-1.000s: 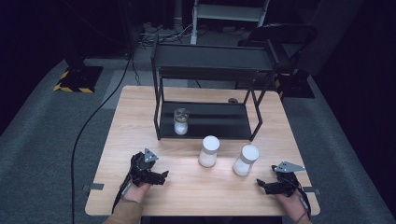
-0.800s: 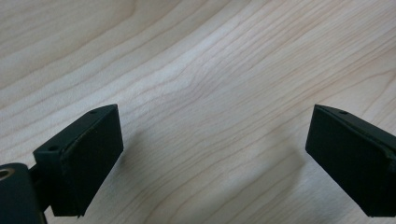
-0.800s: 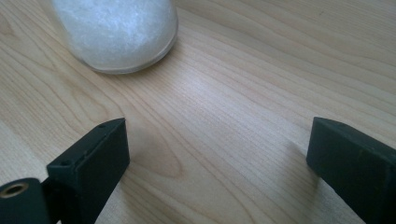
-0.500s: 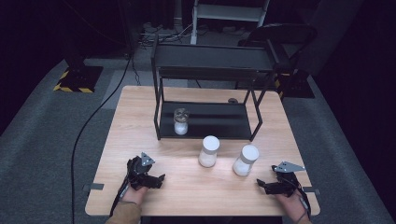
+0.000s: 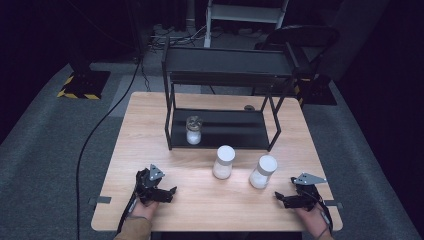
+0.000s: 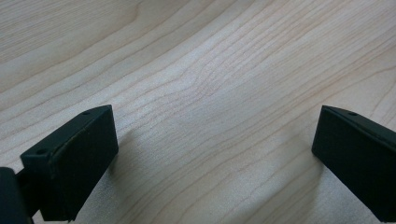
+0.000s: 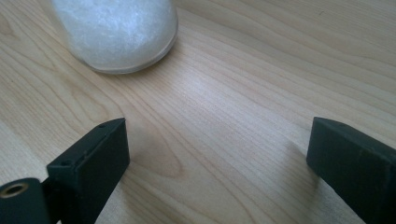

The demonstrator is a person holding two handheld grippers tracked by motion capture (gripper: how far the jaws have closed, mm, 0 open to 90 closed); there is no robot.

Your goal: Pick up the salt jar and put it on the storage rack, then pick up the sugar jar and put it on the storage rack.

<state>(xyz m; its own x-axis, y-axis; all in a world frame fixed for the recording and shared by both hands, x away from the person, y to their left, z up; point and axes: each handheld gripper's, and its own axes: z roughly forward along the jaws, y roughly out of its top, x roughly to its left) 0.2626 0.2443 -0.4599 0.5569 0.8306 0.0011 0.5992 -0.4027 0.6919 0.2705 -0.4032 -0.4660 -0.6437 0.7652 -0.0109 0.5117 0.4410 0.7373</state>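
Both grippers, left gripper [image 5: 170, 191] and right gripper [image 5: 279, 198], rest gaping (nothing between) on the pale wooden table [image 5: 150, 130], dark room around.

My counter [image 5: 150, 125] sits brightly lit from above while the room around it is dark. Up close, my tongs cast soft shadows, and the wood grain bends at the edges.

A pale wooden desk [image 5: 150, 125] with visible grain stands on grey carpet floor [image 5: 60, 150]. The room around it is dark, and light falls mainly on the desk top. On the far half of the desk stands a black metal rack [image 5: 225, 65] with two shelves. Behind it, a white frame [image 5: 247, 12] rises from the floor, with cables [image 5: 165, 32] bunched beside it. A black cable [image 5: 100, 130] runs across the carpet at the left, past a black base with yellow-black hazard stripes [image 5: 82, 85]. A dark chair [image 5: 305, 40] stands at the far right.
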